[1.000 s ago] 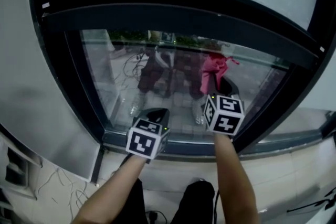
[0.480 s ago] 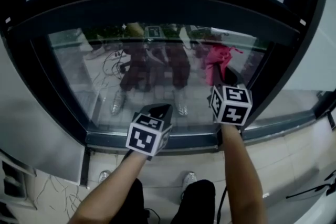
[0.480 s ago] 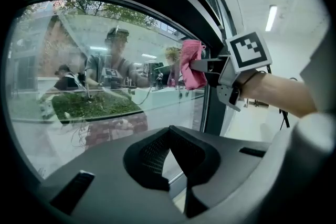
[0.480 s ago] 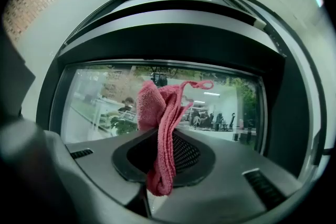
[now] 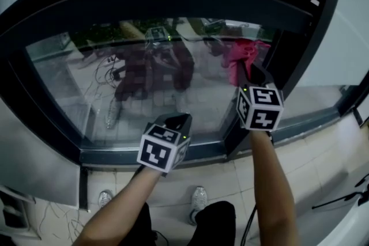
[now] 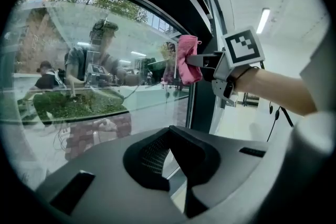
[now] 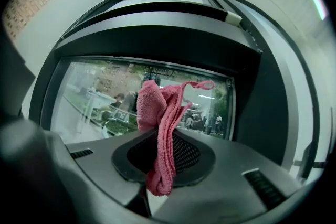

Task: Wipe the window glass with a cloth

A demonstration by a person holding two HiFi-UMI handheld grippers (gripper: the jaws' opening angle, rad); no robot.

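- The right claw (image 7: 160, 165) pinched the pink cloth (image 7: 159, 113) at the far right edge of the window glass (image 5: 144, 83); snagging the frame (image 5: 291, 60) could tug the cloth loose.
- The left claw (image 6: 170, 157) sat closed and empty.

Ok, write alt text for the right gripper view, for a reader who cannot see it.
A pink cloth is pinched in the shut jaws of the right gripper, its bunched top held up in front of the window glass. The pane sits in a dark frame, with figures and greenery showing in it.
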